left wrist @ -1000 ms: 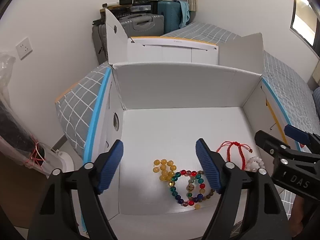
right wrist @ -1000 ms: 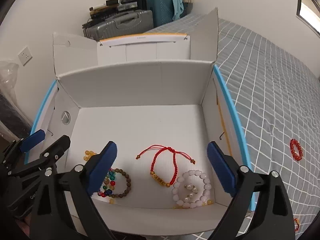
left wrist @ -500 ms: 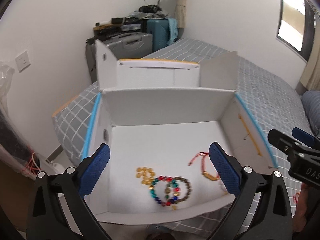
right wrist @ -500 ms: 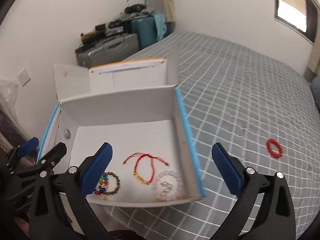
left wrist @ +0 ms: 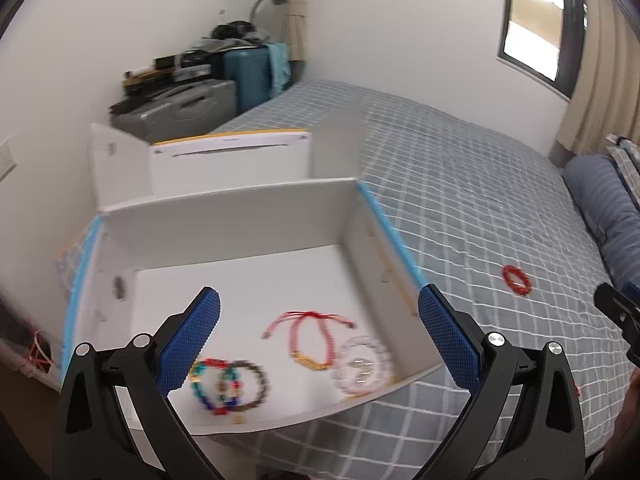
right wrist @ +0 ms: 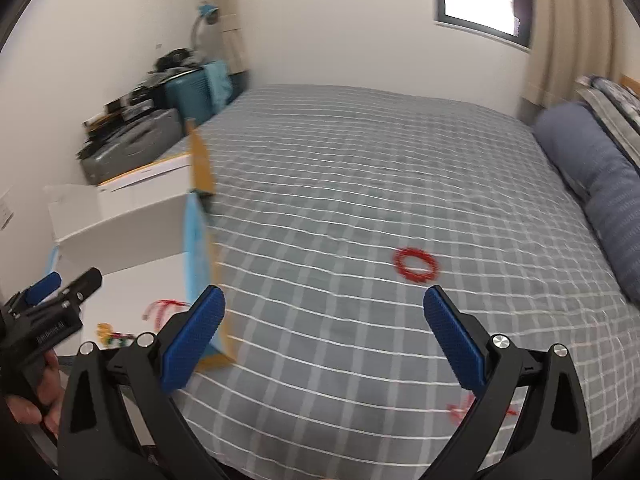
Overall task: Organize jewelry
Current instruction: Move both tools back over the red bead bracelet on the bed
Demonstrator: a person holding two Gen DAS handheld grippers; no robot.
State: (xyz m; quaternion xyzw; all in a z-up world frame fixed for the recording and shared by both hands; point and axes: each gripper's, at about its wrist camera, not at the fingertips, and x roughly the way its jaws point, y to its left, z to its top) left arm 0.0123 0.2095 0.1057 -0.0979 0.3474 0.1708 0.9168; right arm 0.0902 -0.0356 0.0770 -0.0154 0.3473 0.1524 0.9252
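Checked bed (right wrist: 360, 168), box (left wrist: 224, 216) of bracelets.
Right tongs (right wrist: 324, 336) wide (left tongs (left wrist: 318, 340) too); next likely red bracelet (right wrist: 415, 265).

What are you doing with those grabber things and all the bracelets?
A person holds two grabbers and is sorting bracelets into a white box on the bed. Several bracelets already lie in it. One red bracelet lies out on the blanket. The right gripper is open and empty, pointing toward it. The left gripper is open and empty too, over the box.
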